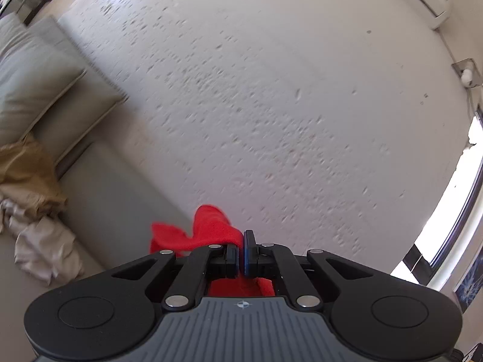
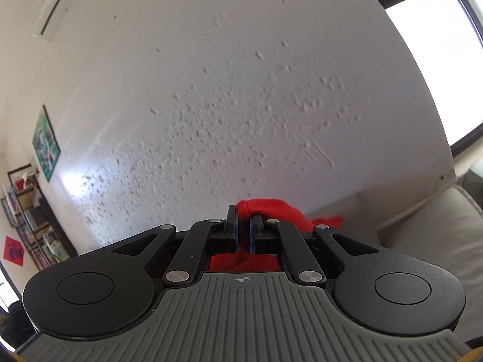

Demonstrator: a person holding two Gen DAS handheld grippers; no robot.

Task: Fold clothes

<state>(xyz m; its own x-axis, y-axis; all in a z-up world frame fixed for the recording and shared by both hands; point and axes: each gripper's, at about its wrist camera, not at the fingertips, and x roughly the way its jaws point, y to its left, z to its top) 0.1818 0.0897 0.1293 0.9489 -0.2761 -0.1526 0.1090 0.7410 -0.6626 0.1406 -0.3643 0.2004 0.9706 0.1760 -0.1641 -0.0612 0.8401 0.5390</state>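
Observation:
A red cloth [image 1: 199, 235] is pinched in my left gripper [image 1: 241, 246], whose jaws are closed on its edge; the cloth bunches out to the left of the fingers and hangs below them. My right gripper [image 2: 244, 229] is also shut on the red cloth [image 2: 271, 211], which bulges out to the right of the fingers. Both grippers are raised and point up at a white wall [image 1: 271, 90], so most of the cloth is hidden beneath them.
A grey sofa [image 1: 114, 187] with a cushion [image 1: 33, 78] lies at the left, with a tan garment [image 1: 27, 175] and a pale crumpled garment [image 1: 45, 250] on it. The sofa [image 2: 422, 223] also shows at the right. A shelf [image 2: 33, 223] stands at the left; window [image 2: 434, 60] at the right.

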